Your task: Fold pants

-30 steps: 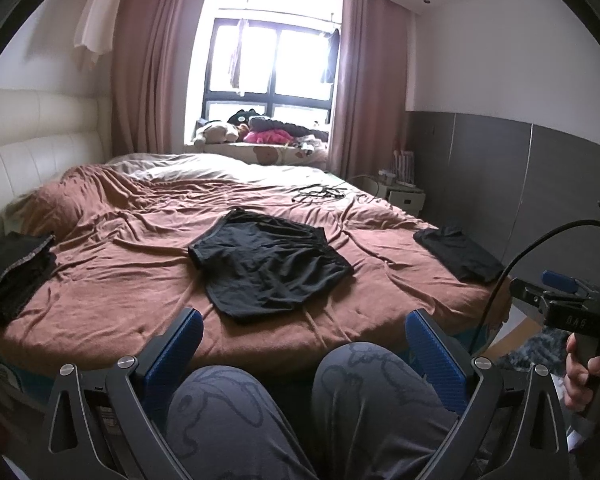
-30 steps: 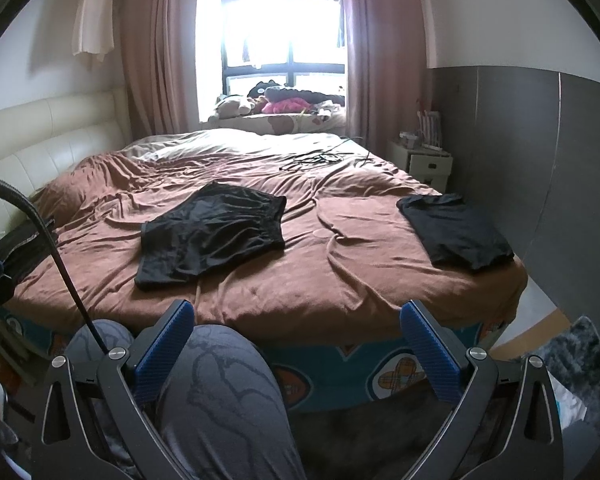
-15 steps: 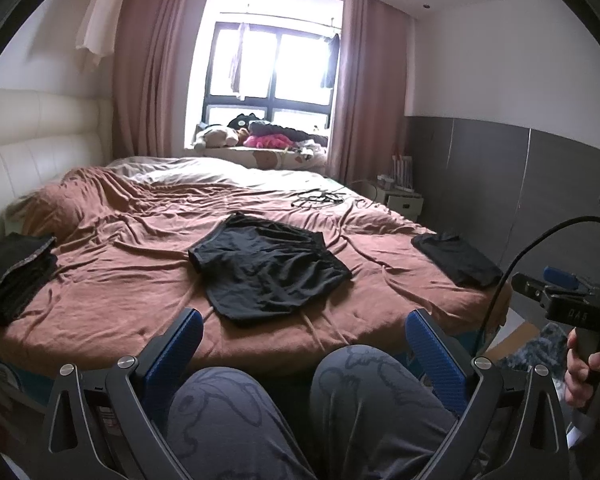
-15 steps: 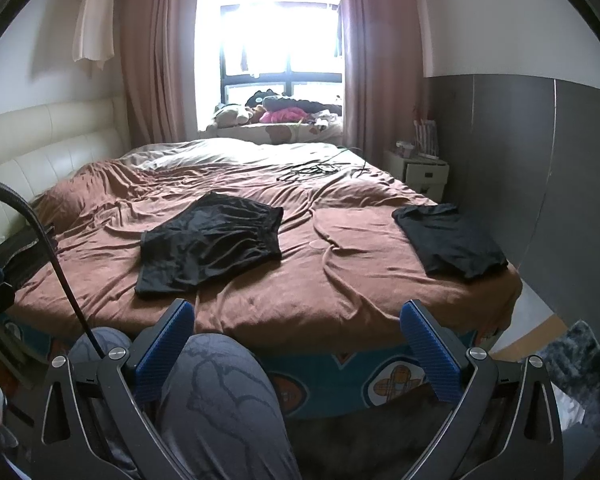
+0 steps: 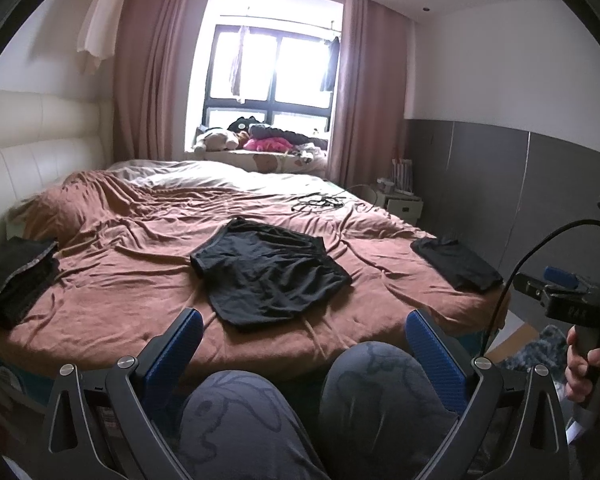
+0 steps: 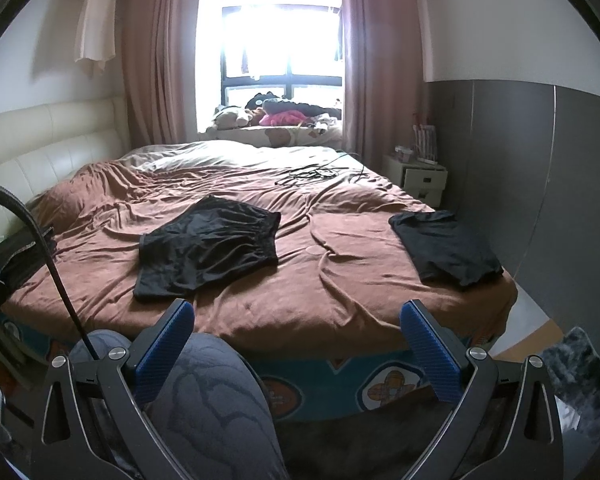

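A pair of black shorts (image 5: 270,272) lies spread flat in the middle of the brown bed cover (image 5: 120,280); it also shows in the right wrist view (image 6: 208,250). My left gripper (image 5: 302,334) is open and empty, held well back from the bed above the person's knees. My right gripper (image 6: 296,328) is open and empty too, off the bed's near edge. The right gripper's body (image 5: 568,308) shows at the far right of the left wrist view, held in a hand.
A folded black garment (image 6: 446,246) lies at the bed's right edge. A dark folded stack (image 5: 14,276) sits at the left edge. Black cables (image 5: 318,202) lie further back. A white nightstand (image 6: 420,176) stands by the grey wall. A cream headboard (image 5: 32,160) is at left.
Both views have tilted slightly upward, so the bed sits a little lower in frame. The shorts have not moved. Both grippers stay open.
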{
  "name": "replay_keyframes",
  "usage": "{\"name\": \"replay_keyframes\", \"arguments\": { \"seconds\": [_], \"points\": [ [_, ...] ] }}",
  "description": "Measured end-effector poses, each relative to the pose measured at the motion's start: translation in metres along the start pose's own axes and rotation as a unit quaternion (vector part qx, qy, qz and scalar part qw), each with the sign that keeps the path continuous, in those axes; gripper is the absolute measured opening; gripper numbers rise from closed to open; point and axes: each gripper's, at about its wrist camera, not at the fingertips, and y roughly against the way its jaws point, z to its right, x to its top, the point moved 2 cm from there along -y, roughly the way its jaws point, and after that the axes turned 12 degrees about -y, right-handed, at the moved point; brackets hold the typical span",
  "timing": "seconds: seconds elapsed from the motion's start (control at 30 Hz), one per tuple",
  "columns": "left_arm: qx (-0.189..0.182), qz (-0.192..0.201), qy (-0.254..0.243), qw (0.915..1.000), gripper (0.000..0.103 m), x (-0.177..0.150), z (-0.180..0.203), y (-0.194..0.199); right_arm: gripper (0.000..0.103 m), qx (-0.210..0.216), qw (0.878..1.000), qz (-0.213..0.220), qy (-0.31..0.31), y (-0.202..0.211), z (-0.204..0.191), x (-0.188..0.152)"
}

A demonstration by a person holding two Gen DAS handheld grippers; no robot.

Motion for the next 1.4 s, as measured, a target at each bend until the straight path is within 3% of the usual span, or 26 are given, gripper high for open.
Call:
{"name": "replay_keyframes", "arguments": {
  "seconds": [0.6, 0.93, 1.3, 1.4],
  "points": [
    [-0.009, -0.016, -0.01, 0.9998, 0.102, 0.032, -0.015, -0.041, 0.103, 0.02, 1.0, -0.014, -0.011, -0.046, 0.02, 0.022],
    [-0.003, -0.072, 0.021, 0.9972, 0.102, 0.024, -0.044, -0.104, 0.103, 0.054, 0.996, -0.058, -0.037, -0.104, 0.036, 0.042],
    [-0.037, -0.153, 0.101, 0.9823, 0.077, -0.007, -0.079, -0.175, 0.103, 0.09, 0.989, -0.105, -0.058, -0.165, 0.049, 0.061],
    [-0.045, -0.173, 0.125, 0.9759, 0.075, -0.016, -0.088, -0.192, 0.096, 0.094, 0.986, -0.12, -0.068, -0.182, 0.051, 0.064]
  ]
}}
